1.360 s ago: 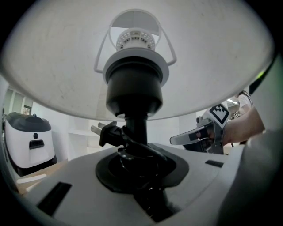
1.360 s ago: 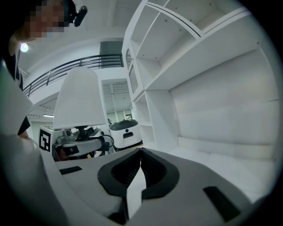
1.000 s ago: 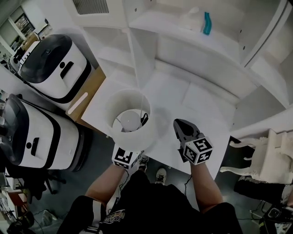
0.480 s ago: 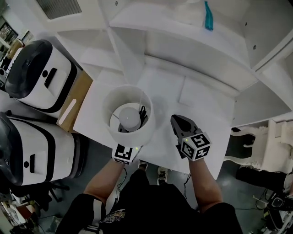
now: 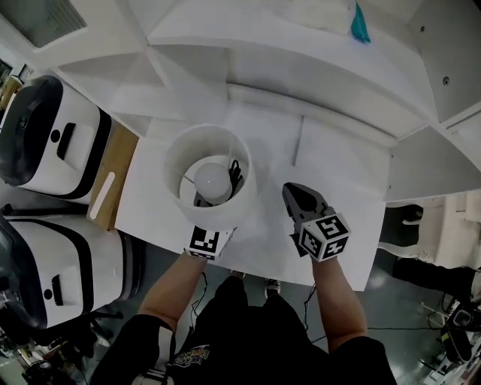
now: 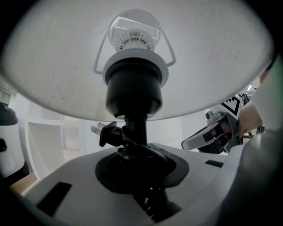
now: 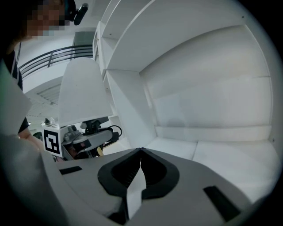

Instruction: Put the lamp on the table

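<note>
My left gripper (image 6: 135,154) is closed on the thin black stem (image 6: 135,128) of the lamp (image 5: 210,183), just below the black socket (image 6: 132,90). The jaws stand at a middle width, with the stem pressed between them. The plug (image 6: 105,132) sits just beside the stem, on its left, and its two prongs point away from it. Above the socket I see the bulb (image 6: 134,35) inside the white shade (image 5: 179,158).

In the head view the lamp is upright, with the open top of the shade turned to the camera. It is over the front left part of the white table (image 5: 331,180). The marker cube (image 5: 208,241) of my left gripper shows under the near edge of the shade, at the front edge of the table. The shade hides the foot of the lamp, so I cannot tell if it touches the table.

My right gripper (image 5: 294,194) is over the table to the right of the lamp, near it but apart. Its jaws are together, tip against tip, and nothing is between them. On the shelf behind the table lies a teal thing (image 5: 361,22).
</note>
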Tool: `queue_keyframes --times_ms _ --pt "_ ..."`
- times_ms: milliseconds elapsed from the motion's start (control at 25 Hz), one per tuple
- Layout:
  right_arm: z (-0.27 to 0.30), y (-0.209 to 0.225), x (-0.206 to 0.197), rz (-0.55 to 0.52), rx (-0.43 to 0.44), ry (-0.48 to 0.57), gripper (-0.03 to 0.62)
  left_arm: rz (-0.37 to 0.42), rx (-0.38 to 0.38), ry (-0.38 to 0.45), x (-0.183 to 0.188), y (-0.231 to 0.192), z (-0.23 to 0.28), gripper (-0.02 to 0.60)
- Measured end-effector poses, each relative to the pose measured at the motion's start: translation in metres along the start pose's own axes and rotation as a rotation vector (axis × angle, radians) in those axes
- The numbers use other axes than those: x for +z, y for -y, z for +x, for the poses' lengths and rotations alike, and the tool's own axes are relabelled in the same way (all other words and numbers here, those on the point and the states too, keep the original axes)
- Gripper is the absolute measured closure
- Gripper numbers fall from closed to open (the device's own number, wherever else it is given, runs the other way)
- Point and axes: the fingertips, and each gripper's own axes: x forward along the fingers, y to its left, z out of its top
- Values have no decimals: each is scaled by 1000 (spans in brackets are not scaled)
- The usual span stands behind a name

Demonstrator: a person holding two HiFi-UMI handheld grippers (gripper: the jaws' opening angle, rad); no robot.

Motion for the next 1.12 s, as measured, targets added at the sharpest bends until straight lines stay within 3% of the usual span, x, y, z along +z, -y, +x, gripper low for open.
queue_keyframes --times_ms 560,1120 --pt "21 21 -6 56 -85 -2 569 -4 -31 27 -15 -31 59 484" --pt "32 21 -23 54 -117 -19 568 -23 -47 18 -45 -42 81 483"
